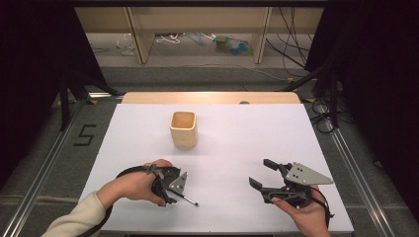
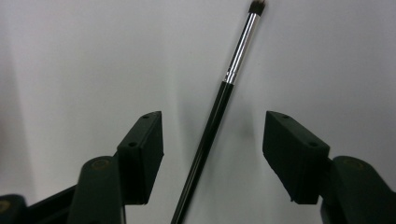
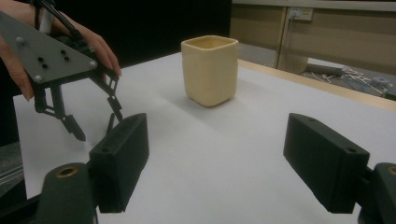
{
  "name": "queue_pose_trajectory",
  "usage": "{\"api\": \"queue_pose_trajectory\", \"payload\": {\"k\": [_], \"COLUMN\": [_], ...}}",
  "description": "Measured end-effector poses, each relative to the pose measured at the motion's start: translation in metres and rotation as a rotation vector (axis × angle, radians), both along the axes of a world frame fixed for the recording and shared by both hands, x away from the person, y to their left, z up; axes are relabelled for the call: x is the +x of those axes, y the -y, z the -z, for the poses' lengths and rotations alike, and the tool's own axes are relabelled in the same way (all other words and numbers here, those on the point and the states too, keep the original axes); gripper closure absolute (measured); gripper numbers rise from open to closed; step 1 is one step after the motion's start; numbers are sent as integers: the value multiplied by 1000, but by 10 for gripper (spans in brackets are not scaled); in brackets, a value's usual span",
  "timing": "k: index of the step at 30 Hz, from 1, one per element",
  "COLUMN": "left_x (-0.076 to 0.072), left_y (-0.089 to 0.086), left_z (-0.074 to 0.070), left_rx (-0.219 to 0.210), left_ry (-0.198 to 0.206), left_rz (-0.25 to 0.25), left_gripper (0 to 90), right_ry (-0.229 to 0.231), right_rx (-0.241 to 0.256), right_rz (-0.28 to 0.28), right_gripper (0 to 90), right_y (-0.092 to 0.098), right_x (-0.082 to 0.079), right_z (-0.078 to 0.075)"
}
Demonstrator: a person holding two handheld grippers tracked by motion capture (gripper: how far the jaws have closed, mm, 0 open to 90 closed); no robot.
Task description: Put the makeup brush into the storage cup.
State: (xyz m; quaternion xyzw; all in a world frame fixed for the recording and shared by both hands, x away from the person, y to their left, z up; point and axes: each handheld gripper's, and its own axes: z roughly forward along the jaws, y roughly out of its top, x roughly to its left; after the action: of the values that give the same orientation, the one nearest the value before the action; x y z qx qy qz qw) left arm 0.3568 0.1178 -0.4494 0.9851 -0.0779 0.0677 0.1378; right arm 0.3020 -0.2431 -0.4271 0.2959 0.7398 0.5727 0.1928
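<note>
Left tool [image 2: 212, 135] open astride brush [image 2: 219, 107] lying on worktop [image 1: 232, 143], apparently pre-grasp; next: close on handle; right tool [image 1: 262, 175] open, idle at 5 o'clock.

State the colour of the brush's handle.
Black, with a silver ferrule; the brush shows best in the left gripper view.

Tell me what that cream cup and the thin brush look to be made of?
The cup looks like matte ceramic or wood: thick walls, a dull, even cream surface. The brush seems to have a glossy black handle, lacquered wood or plastic, and a shiny silver collar, probably metal, holding dark bristles.
</note>
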Motion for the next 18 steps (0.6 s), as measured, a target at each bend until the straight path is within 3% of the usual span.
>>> {"api": "queue_pose_trajectory", "payload": {"k": [2,4,9,11,13,14,15,18], "left_x": [0,-1,-1,0,1,3,2,2], "left_y": [2,4,10,12,13,16,16,18], "left_z": [1,4,4,4,4,4,5,6], "left_rx": [23,2,28,41,42,72,52,59], "left_ry": [-9,-30,-50,-54,-58,-53,-68,-74], "left_rz": [14,2,26,38,40,69,51,59], "left_gripper": [423,436,467,476,481,483,485,491], "right_ry": [1,1,-3,23,-4,1,18,22], "right_rx": [0,-2,-6,-11,-9,-17,-13,-11], "right_rz": [0,-2,-4,-6,-7,-9,-7,-5], "right_gripper": [235,235,235,235,235,235,235,235], "right_y": [0,0,0,0,0,0,0,1], "right_x": [0,0,0,2,0,0,1,2], "right_z": [0,0,0,0,0,-1,0,0]}}
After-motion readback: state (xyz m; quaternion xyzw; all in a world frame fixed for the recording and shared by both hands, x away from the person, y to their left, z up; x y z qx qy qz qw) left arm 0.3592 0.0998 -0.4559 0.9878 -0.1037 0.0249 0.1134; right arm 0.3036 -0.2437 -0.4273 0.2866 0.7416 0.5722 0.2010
